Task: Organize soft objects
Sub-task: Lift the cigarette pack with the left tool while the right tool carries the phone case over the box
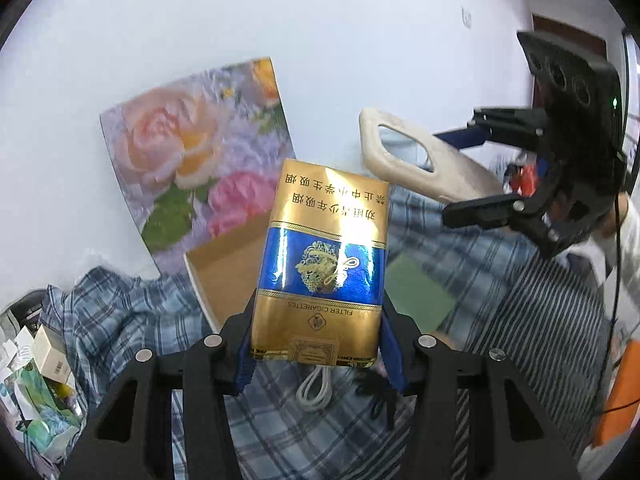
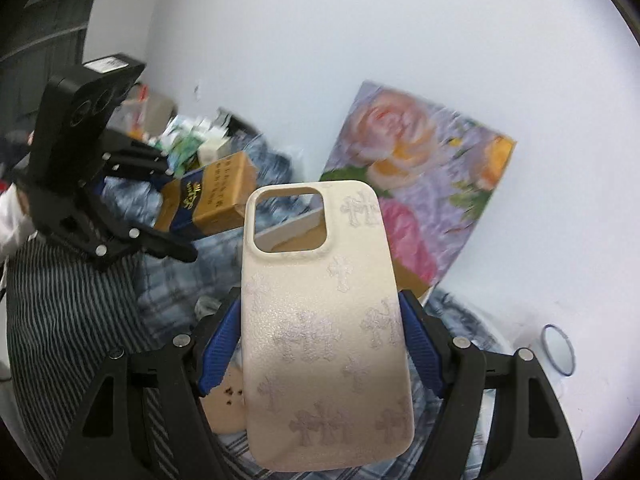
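**Inspector:** Report the left tongs (image 1: 316, 344).

**Assistant:** Clamped on a cigarette pack (image 1: 320, 260), gold with a blue band. The blue pads (image 1: 390, 360) press its two long sides near the lower end; most of the pack projects forward past the tips, raised clear of the plaid bedding (image 1: 132, 320) below. The right wrist view shows the same pack (image 2: 212, 204) held between the dark fingers of the left tongs (image 2: 176, 216), tilted.

**Inspector:** The right tongs (image 2: 320, 352)?

**Assistant:** Clamped on a cream phone case (image 2: 324, 320) with pale cross motifs. The blue pads (image 2: 420, 356) grip its side edges about halfway along; the camera cut-out end points away from the tongs. From the left wrist view, the case (image 1: 404, 160) sticks out of the right tongs (image 1: 472, 168), to the right of the pack and apart from it.

**Inspector:** Surroundings?

**Assistant:** A flower-print panel (image 1: 192, 156) leans on the white wall behind a cardboard box (image 1: 224, 264). A white cable (image 1: 316, 392) lies on the bedding under the pack. Striped cloth (image 1: 560, 328) lies at the right, and a litter of small cartons (image 1: 40, 376) at far left.
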The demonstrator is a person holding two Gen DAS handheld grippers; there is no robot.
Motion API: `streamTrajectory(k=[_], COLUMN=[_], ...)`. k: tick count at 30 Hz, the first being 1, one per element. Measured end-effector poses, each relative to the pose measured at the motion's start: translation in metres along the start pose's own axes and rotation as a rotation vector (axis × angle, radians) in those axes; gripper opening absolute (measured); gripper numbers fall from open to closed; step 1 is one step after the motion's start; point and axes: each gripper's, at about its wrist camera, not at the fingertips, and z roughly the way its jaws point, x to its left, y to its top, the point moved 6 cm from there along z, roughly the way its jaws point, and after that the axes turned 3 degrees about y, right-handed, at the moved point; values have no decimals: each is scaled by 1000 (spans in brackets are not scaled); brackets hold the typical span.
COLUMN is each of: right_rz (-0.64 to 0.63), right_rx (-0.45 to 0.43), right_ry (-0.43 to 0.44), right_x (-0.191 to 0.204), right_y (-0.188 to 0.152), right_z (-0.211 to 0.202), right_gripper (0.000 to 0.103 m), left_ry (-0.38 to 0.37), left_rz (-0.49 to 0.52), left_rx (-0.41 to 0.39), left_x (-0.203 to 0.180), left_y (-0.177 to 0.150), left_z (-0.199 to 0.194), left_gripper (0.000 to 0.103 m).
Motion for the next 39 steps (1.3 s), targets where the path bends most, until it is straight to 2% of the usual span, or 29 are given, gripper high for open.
streamTrajectory(k=[4, 11, 18, 21, 24, 26, 31, 35, 39], right_rz=[39, 75, 76, 102, 137, 163, 235, 248, 275], right_rx=[-29, -151, -217, -231, -221, -229, -257, -258, -264], right_ry=[-47, -54, -91, -114, -174, -181, -211, -310, -313], right_x=[-11, -28, -37, -43, -53, -57, -68, -75, -76], right_y=[20, 63, 95, 104, 110, 113, 116, 121, 120], right_z=[-12, -27, -35, -34, -31, -28, -21, -9, 5], right_gripper=[74, 74, 74, 74, 74, 74, 74, 74, 74], left_ry=[16, 62, 114, 141, 162, 155, 218, 241, 253], left_rz=[-42, -113, -166, -186, -193, -205, -211, -230, -245], left_rx=[-45, -131, -202, -228, -248, -254, -259, -261, -257], left_x=[5, 18, 39, 48, 53, 55, 63, 73, 83], left_y=[26, 70, 102, 112, 121, 125, 129, 134, 134], left_z=[-8, -21, -33, -35, -33, -28, -11, 3, 16], left_gripper=[54, 54, 54, 54, 54, 54, 54, 54, 54])
